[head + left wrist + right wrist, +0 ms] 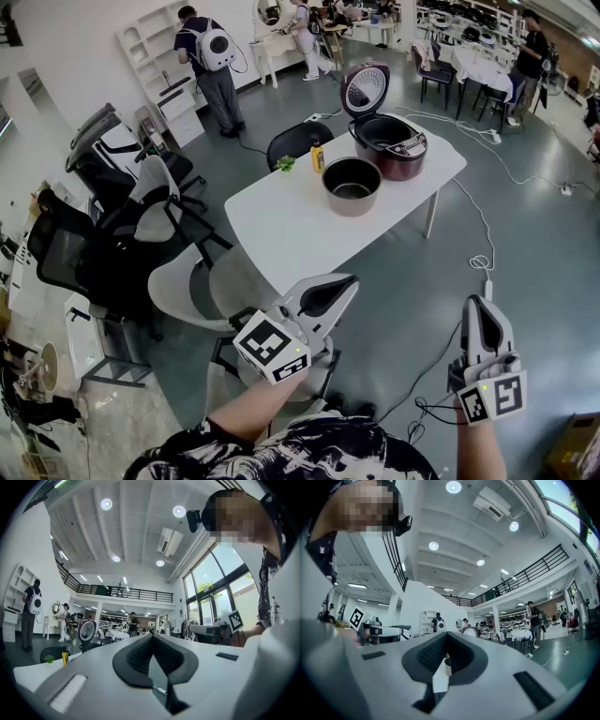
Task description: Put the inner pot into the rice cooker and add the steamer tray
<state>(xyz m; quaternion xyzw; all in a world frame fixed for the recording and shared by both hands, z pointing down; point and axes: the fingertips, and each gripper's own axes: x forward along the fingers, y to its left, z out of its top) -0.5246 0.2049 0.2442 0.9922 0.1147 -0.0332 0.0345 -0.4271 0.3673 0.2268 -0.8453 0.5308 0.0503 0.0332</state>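
Note:
A dark red rice cooker (391, 146) stands with its lid up on the far end of a white table (281, 230). The metal inner pot (352, 185) sits on the table just in front of it, and I see no steamer tray. Both grippers hang well short of the table, near my body. My left gripper (349, 280) points toward the table with its jaws together and nothing in them. My right gripper (473, 306), over the floor at the right, is likewise shut and empty. The cooker's lid (86, 631) shows far off in the left gripper view, past the shut left gripper (152, 636).
A small bottle (318, 156) and a green plant (285, 163) stand at the table's far left. Black office chairs (103, 244) and a white chair (192, 286) crowd the left side. Cables (481, 260) trail over the floor, a cardboard box (577, 445) sits at the lower right, and people stand far behind.

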